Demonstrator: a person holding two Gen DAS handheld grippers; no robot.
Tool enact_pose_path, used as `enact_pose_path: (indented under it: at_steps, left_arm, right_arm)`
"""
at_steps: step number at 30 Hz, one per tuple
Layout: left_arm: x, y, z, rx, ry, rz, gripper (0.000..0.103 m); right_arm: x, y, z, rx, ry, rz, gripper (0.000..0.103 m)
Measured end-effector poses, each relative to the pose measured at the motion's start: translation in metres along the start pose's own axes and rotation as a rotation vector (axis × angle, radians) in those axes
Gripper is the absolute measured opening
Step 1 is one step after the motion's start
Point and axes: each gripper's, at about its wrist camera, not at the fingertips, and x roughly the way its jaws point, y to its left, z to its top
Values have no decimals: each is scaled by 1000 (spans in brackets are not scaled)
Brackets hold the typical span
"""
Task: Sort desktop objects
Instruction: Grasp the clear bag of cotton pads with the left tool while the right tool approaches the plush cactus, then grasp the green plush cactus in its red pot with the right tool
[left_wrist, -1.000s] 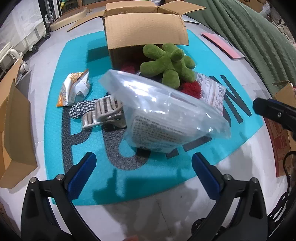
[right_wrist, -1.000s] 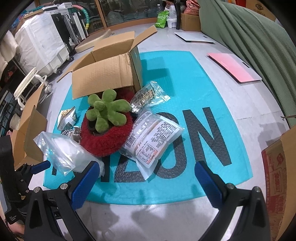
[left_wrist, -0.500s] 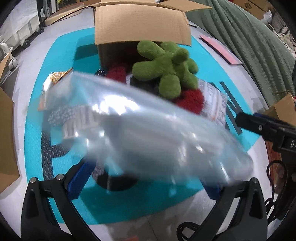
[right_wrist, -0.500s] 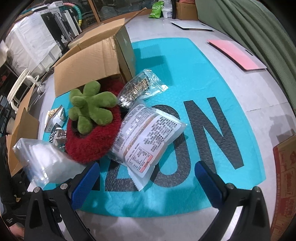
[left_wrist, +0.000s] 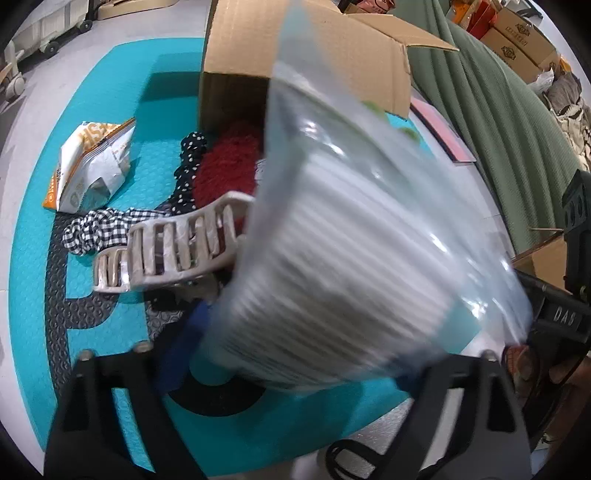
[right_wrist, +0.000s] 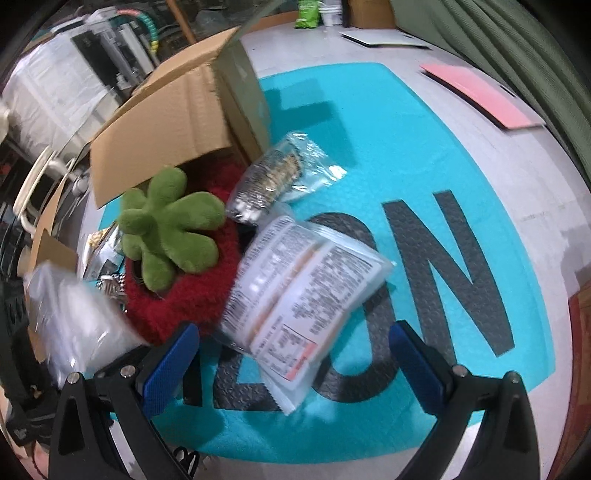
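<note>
Clear plastic bag of white pads (left_wrist: 362, 266) sits btwn the left gripper (left_wrist: 295, 347) fingers, jaws closing on it, long axis tilted up-left toward the open cardboard box (left_wrist: 295, 48). Right gripper (right_wrist: 295, 362) wide, empty, above the printed white sachet (right_wrist: 299, 291) on the teal mat (right_wrist: 388, 129).
</note>
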Motion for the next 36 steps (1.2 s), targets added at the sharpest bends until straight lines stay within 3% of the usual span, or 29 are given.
enact_pose_path:
  at_steps: [4, 10, 14, 17, 25, 28, 31, 32, 36]
  left_arm:
    - [7, -6, 3, 35, 24, 0, 70]
    - [12, 1, 4, 5, 30, -28, 60]
    - [12, 2, 5, 16, 21, -12, 55]
    - [13, 1, 4, 29, 22, -8, 54]
    - [17, 11, 6, -5, 28, -43, 54]
    - [19, 15, 8, -10, 26, -42, 54]
    - [19, 18, 9, -14, 15, -32, 54]
    - [17, 19, 10, -20, 5, -37, 54]
    - [15, 20, 12, -19, -6, -48, 54]
  right_arm:
    - [2, 14, 6, -63, -12, 41, 103]
    - [6, 34, 20, -142, -20, 117, 103]
    - [12, 45, 31, -190, -31, 160, 94]
    - [21, 55, 37, -234, -17, 174, 88]
    - [51, 73, 49, -271, -10, 225, 88]
    - [58, 74, 53, -260, 15, 293, 77]
    - [54, 73, 53, -238, 12, 318, 58]
    - [52, 73, 53, -240, 9, 329, 47]
    - [41, 75, 50, -256, -15, 331, 41]
